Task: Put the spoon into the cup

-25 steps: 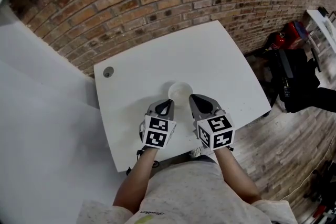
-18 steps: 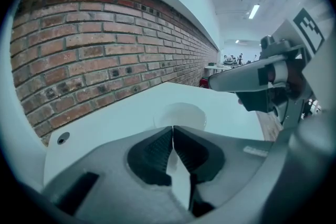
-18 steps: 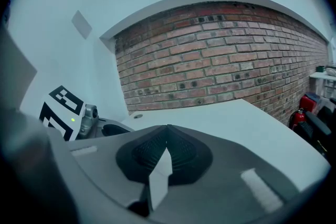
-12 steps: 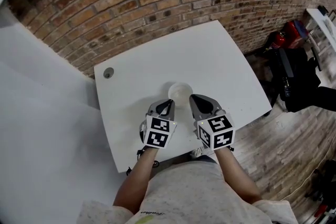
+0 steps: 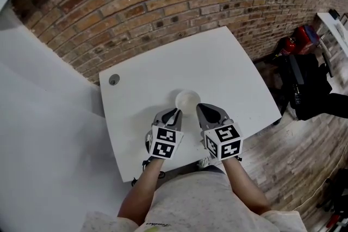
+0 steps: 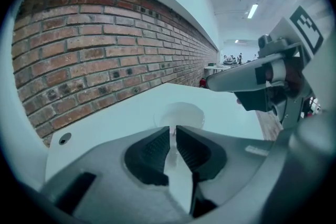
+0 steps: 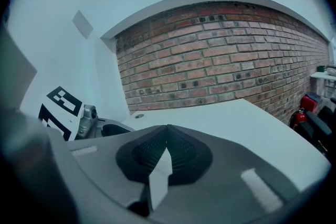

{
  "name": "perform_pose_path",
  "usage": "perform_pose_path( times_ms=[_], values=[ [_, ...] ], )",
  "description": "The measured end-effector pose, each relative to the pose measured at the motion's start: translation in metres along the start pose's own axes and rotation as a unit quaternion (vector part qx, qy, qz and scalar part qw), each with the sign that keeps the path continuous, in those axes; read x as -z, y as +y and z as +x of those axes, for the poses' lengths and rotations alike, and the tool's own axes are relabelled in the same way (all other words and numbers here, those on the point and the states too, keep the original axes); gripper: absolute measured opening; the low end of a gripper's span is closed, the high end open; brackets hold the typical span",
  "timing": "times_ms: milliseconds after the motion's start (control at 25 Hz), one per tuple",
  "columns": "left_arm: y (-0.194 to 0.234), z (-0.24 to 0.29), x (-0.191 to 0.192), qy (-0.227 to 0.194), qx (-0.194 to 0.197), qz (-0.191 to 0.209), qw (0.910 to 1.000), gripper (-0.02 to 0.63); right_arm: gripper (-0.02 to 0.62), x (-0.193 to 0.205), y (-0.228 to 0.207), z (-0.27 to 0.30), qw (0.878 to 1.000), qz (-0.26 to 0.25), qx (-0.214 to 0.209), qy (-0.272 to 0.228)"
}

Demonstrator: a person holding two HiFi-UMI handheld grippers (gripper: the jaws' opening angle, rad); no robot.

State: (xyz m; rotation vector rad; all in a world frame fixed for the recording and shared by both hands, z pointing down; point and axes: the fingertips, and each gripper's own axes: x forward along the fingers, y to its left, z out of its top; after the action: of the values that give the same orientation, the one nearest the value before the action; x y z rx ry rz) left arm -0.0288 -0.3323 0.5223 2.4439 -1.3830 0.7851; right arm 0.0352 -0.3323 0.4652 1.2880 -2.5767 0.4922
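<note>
Little has moved since the earlier frames. The whole scene sits slightly lower in the head view, while both grippers and the cup [image 5: 187, 99] keep the same places relative to one another.

The left gripper [image 5: 174, 112] has its jaws drawn almost together. In the slit between them stands a thin pale sliver, probably the spoon [image 6: 172, 132], though it is too slight to be sure. The right gripper [image 5: 202, 107] has its jaws pressed fully together with nothing between them.

The cup stands upright on the white table [image 5: 228, 62], just beyond the two gripper tips and between them. In the left gripper view it is straight ahead of the jaws, so the spoon's tip is near the cup's near rim but not yet over the mouth.

The main risk, as I judge it, is the cup. It looks light, and nothing steadies it, so a spoon brought in too low could strike the near wall and push or tip it. The grip on the spoon is also narrow, so the spoon could swivel or slip as it is lowered.
</note>
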Motion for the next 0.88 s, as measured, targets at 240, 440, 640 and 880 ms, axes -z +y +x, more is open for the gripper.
perform_pose_path(
  times_ms=[240,440,640,880],
  values=[
    [0.003,-0.017,-0.008,-0.017,-0.006,-0.012,0.9998,0.04,0.012,-0.003,0.01,-0.006,1.0,-0.004,-0.002,-0.003],
    [0.007,-0.033,-0.012,-0.04,-0.006,-0.031,0.9987,0.04,0.012,-0.006,0.021,-0.012,1.0,-0.01,0.001,-0.01],
    [0.008,-0.054,-0.017,-0.063,-0.004,-0.043,0.9971,0.037,0.012,-0.009,0.034,-0.021,1.0,-0.015,0.007,-0.016],
    [0.01,-0.075,-0.018,-0.087,0.003,-0.064,0.9942,0.032,0.012,-0.01,0.051,-0.029,0.999,-0.022,0.013,-0.022]
  ],
)
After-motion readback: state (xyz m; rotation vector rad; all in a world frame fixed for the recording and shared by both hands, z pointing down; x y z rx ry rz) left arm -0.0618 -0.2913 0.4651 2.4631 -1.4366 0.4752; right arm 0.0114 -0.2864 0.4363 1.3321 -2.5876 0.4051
